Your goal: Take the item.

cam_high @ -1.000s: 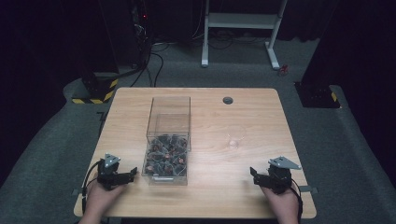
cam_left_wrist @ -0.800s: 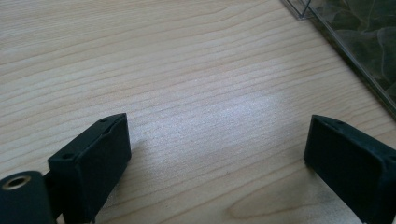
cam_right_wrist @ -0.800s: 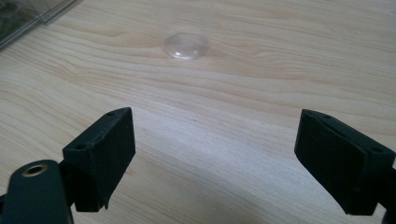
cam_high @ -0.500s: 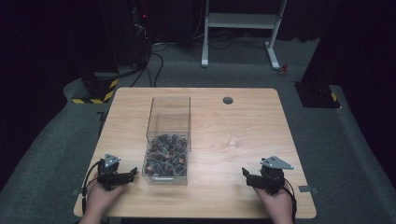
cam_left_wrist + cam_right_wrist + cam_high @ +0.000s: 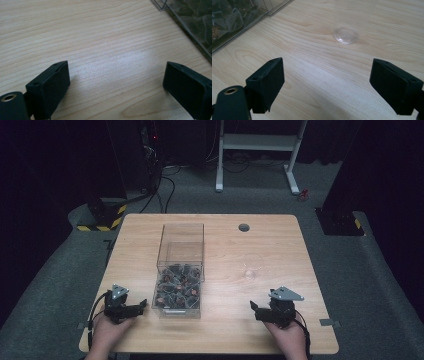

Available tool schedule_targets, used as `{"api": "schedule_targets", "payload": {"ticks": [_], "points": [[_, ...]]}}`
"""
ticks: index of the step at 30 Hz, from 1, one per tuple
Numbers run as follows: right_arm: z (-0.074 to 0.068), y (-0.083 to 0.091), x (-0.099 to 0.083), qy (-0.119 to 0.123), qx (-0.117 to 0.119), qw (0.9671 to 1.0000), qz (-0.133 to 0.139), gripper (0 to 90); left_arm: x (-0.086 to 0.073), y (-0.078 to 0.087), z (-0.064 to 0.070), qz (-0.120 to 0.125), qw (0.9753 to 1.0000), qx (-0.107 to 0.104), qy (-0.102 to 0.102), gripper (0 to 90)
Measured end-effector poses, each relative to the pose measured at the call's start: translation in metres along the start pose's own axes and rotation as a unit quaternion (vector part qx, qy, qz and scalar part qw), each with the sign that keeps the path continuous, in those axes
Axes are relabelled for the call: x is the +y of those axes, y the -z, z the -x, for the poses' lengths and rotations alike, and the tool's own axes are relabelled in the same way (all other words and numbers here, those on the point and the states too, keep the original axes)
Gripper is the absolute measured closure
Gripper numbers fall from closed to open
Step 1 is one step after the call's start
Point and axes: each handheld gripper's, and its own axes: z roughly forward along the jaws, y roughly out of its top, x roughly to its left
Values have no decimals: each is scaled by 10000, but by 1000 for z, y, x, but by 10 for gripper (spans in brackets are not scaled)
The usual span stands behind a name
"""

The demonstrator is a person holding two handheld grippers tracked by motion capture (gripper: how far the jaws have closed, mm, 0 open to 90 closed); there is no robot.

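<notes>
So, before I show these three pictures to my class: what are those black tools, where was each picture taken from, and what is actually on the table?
There is no robot here. A person sits at a wooden table and holds a hand tool with two black jaws in each hand: the left gripper and the right gripper.

The wide picture comes from a fixed camera above the person. The two close pictures come from small cameras riding on the grippers, each looking out between its own jaws.

On the table stands a clear plastic box with small dark pieces heaped in its near half; I cannot tell what they are. To its right lies a small clear round dish.

Both grippers are open and hold nothing.
</notes>
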Motion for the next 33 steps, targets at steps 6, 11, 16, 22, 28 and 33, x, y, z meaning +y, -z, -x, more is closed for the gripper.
{"api": "schedule_targets", "payload": {"ticks": [6,11,16,22,28,33], "points": [[-5,0,4,15,58,10000,33,125,0,0,0,-4,10000,-4,2,74],[-12,-2,13,134,170,9997,117,127,0,0,0,0,10000,0,2,74],[-18,-3,19,91,259,9996,106,127,0,0,0,-5,10000,-5,0,74],[-25,-4,24,68,335,9994,112,126,0,0,0,-6,10000,-5,1,74],[-33,-5,28,159,426,9988,175,126,0,0,0,-22,10000,-6,-19,74],[-43,-8,33,325,512,9980,202,126,0,0,0,-23,10000,-7,-20,74]]}}
